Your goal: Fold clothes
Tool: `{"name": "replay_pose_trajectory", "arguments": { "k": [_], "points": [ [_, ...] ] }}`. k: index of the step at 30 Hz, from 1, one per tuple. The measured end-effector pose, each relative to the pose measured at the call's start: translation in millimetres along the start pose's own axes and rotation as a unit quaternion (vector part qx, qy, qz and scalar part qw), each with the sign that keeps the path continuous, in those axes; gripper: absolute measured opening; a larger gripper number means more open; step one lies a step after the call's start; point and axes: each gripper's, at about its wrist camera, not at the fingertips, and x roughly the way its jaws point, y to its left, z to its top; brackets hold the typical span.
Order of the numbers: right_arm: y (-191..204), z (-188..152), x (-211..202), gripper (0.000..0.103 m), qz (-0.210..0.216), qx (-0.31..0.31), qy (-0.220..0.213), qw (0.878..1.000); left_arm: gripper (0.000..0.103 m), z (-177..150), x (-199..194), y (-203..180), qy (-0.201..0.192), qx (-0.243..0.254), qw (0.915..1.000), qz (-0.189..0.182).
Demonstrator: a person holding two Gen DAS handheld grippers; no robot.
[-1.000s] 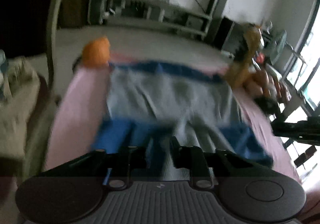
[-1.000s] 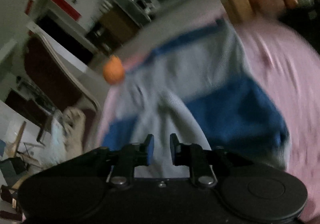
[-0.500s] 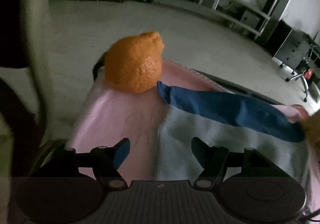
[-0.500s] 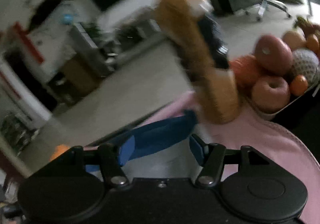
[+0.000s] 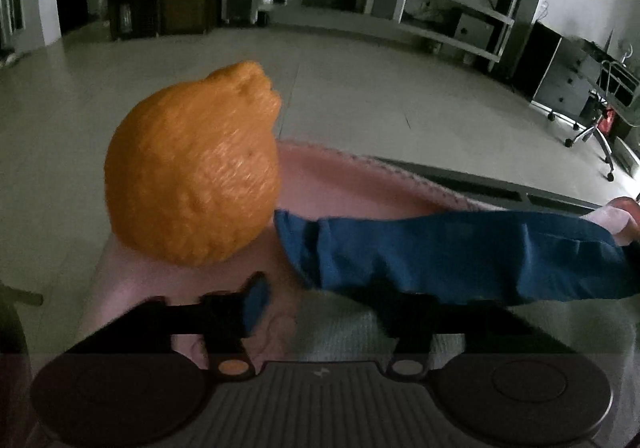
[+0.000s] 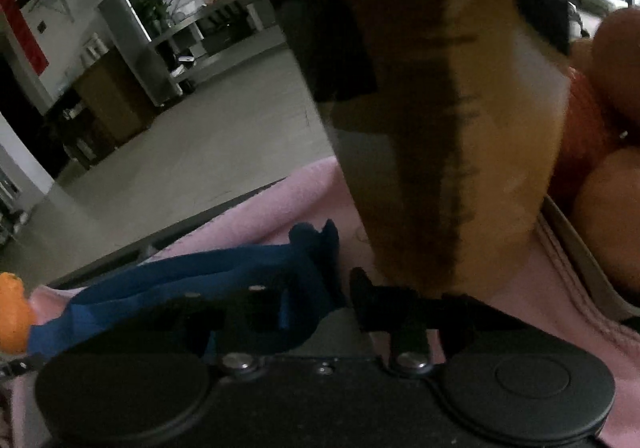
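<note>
Both claws are spread wide over the garment's blue hem, left claw with an orange at 11 o'clock, right claw too.

We note a pink cloth covering the tabletop. Lying on it: an orange, a blue-and-grey garment, a brown plush toy.
</note>
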Motion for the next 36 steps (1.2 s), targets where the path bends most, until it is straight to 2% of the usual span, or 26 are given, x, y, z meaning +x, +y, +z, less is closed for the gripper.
{"name": "replay_pose_trajectory", "arguments": {
  "k": [1,2,8,14,20,23,24,26,27,30,31,33,35,36],
  "points": [
    [2.0,0.1,1.4,0.015,-0.004,-0.004,-0.002,1.0,0.008,-1.2,-2.2,-5.5,-0.008,0.009,0.9999,0.004],
    [3.8,-0.5,1.2,0.008,-0.007,-0.008,-0.007,1.0,0.008,-2.8,-5.7,-12.1,-0.019,0.023,0.9995,0.014],
    [17.5,-9.2,-33.4,0.005,-0.017,-0.036,-0.057,0.998,0.007,-10.6,-43.1,-46.9,-0.085,0.096,0.9892,0.072],
    [26.0,-11.2,-100.9,0.004,-0.002,-0.041,-0.088,0.995,0.008,-15.3,-116.1,-68.8,-0.135,0.127,0.9784,0.091],
    [31.0,-23.7,-196.2,0.004,0.004,-0.058,-0.111,0.992,0.008,-41.5,-208.8,-61.4,-0.167,0.118,0.9752,0.085],
    [30.8,-42.1,-245.8,0.004,0.009,-0.067,-0.122,0.99,0.01,-78.2,-249.2,-40.2,-0.159,0.108,0.9781,0.08],
    [27.7,-52.3,-261.6,0.004,0.011,-0.068,-0.123,0.99,0.012,-95.6,-262.5,-27.1,-0.147,0.107,0.9801,0.079],
    [17.4,-80.4,-290.8,0.007,0.017,-0.065,-0.114,0.991,0.024,-138.2,-286.3,-6.9,-0.11,0.114,0.9847,0.072],
    [8.8,-99.0,-303.9,0.008,0.021,-0.06,-0.099,0.993,0.024,-161.0,-298.2,2.1,-0.089,0.119,0.9865,0.068],
    [-32.9,-154.4,-340.8,0.029,0.04,-0.025,-0.059,0.997,0.025,-213.6,-333.0,32.6,-0.054,0.1,0.9926,0.041],
    [-51.0,-166.6,-346.6,0.032,0.047,0.004,-0.045,0.998,0.025,-220.3,-340.8,41.2,-0.051,0.08,0.995,0.03],
    [-81.0,-177.1,-346.8,0.032,0.066,0.076,-0.022,0.995,0.036,-218.0,-346.1,50.3,-0.058,0.031,0.9978,0.011],
    [-93.0,-172.8,-335.7,0.032,0.096,0.132,-0.007,0.987,0.039,-206.6,-336.7,51.9,-0.055,-0.013,0.9984,0.003],
    [-92.3,-169.3,-329.4,0.032,0.109,0.14,-0.007,0.984,0.04,-201.4,-329.7,51.5,-0.05,-0.033,0.9982,-0.001]
  ]
}}
